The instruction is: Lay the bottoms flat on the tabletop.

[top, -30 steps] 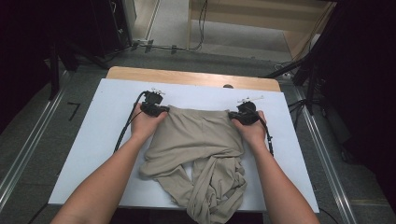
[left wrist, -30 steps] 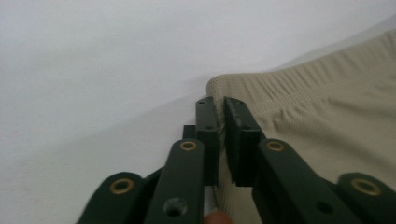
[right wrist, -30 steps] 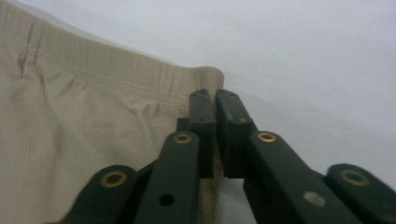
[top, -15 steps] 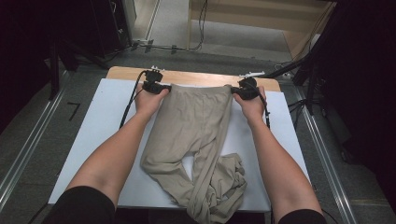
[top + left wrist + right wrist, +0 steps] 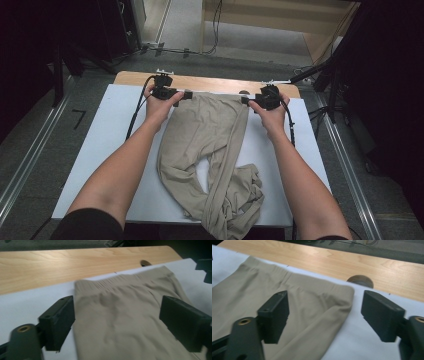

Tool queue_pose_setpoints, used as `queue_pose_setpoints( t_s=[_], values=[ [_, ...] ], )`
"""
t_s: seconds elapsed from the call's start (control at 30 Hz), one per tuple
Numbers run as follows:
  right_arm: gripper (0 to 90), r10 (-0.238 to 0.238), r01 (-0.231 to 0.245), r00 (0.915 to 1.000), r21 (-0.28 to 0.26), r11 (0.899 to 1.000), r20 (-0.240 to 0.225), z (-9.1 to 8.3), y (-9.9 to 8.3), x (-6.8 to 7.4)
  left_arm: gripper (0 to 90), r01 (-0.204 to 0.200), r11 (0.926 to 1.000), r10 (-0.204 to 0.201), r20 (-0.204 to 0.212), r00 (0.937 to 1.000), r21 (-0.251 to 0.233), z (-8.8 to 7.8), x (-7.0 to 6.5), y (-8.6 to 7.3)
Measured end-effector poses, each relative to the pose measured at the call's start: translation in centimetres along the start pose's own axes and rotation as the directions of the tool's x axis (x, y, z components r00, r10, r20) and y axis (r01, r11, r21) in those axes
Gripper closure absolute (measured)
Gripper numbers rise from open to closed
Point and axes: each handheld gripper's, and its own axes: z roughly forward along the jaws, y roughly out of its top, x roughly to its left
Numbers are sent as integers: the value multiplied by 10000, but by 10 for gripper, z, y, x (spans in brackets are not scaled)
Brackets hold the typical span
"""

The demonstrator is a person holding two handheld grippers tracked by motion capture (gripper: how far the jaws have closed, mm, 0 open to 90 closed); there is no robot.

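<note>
Lay flat along the far half of the white-covered surface (image 5: pixel 90 150): a pair of soft beige ribbed-knit leggings (image 5: pixel 210 135), waistband toward twelve o'clock, legs trailing toward six and bunching in loose folds at the near edge.

At ten o'clock of the garment, left gripper (image 5: pixel 186 94) hovered just beside the waistband's left corner, jaws having just been opening, now spread wide and released; in the left gripper view (image 5: pixel 117 322) cloth lay below and between the black jaws, untouched by either pad.

At two o'clock, right gripper (image 5: pixel 246 100) likewise let go, jaws having just been opening; in the right gripper view (image 5: pixel 324 315) the right waistband corner (image 5: pixel 342 293) sat between the parted jaws, free.

Judged light, limp and stretchy: no stiffness, likely to sag, drape and stretch unevenly if pulled from one side alone. Not fragile, hardly slippery on the sheet, though thin knit could snag on jaw edges. Best taken by the thicker ribbed waistband (image 5: pixel 117 281) at both corners, or at the cuffs, both layers pinched together.

Beyond, at twelve o'clock, bare light wooden tabletop strip (image 5: pixel 220 82).
</note>
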Motion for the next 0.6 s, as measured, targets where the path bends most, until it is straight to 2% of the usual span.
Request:
queue_pose_setpoints(
  t_s=[0.1,0.17,0.23,0.27,0.37,0.43,0.5,0.6],
  values=[
    [168,-267,265,9995,-111,9996,-179,-16,-11,14,61,-422,9991,424,404,9983,-55,-14,-14,-14],
    [158,-388,383,9988,-188,9991,-298,-28,-20,24,0,-648,9977,661,788,9947,-183,-25,-22,-23],
    [148,-487,477,9981,-278,9985,-366,-38,-29,33,0,-941,9949,972,912,9911,-377,-36,-32,-32],
    [139,-530,515,9977,-365,9980,-425,-43,-34,38,0,-936,9943,984,1036,9897,-506,-41,-36,-37],
    [98,-651,628,9956,-358,9974,-670,-55,-50,53,0,-926,9939,994,1245,9872,-593,-55,-46,-52],
    [86,-785,754,9930,-379,9964,-883,-64,-60,64,0,-1135,9925,1184,1238,9852,-454,-62,-55,-64],
    [5,-960,919,9882,-393,9950,-1197,-74,-70,74,0,-1330,9903,1369,1217,9831,-400,-70,-63,-77],
    [0,-1070,1005,9836,-512,9936,-1452,-87,-84,89,0,-1491,9878,1538,1321,9792,-444,-83,-74,-96]
  ],
)
